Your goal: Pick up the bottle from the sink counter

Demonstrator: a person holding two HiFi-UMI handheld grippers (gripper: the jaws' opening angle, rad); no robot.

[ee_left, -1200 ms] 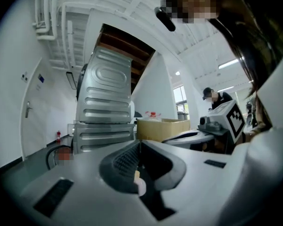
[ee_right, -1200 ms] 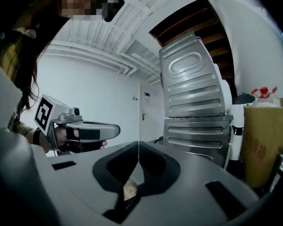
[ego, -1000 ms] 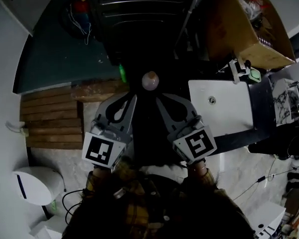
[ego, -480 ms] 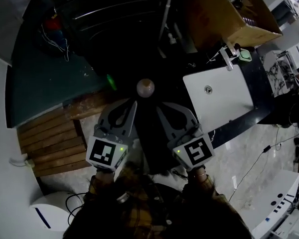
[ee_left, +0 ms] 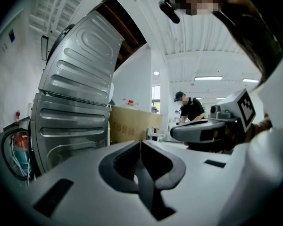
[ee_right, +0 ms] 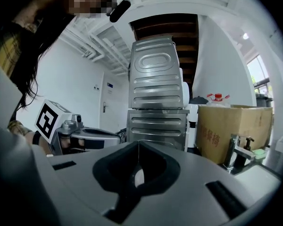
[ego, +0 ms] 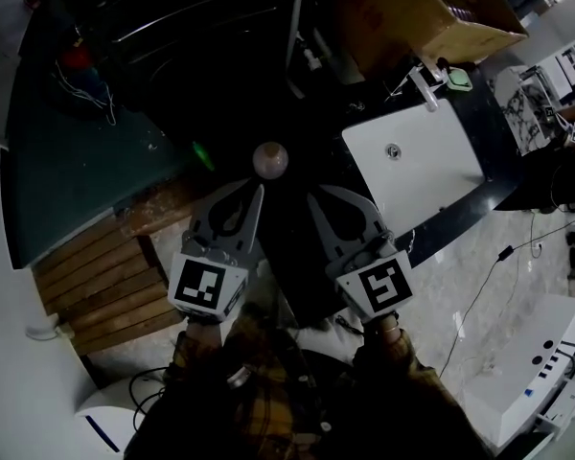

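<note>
Sink (ego: 424, 182) higher in view than before

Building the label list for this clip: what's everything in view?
sink: 1, white, set in the dark counter, at right
faucet: 1, metal, sink's far edge
cardboard box: 1, brown, behind the faucet
red-capped bottle: 1, showing above the box
metal cabinet: 1, ribbed grey, straight ahead
round knob: 1, brownish, centre of head view
wooden planks: several, brown, floor at left
person: 1, dark top and cap, far background
left gripper: 1, grey, jaws shut, empty
right gripper: 1, grey, jaws shut, empty
</note>
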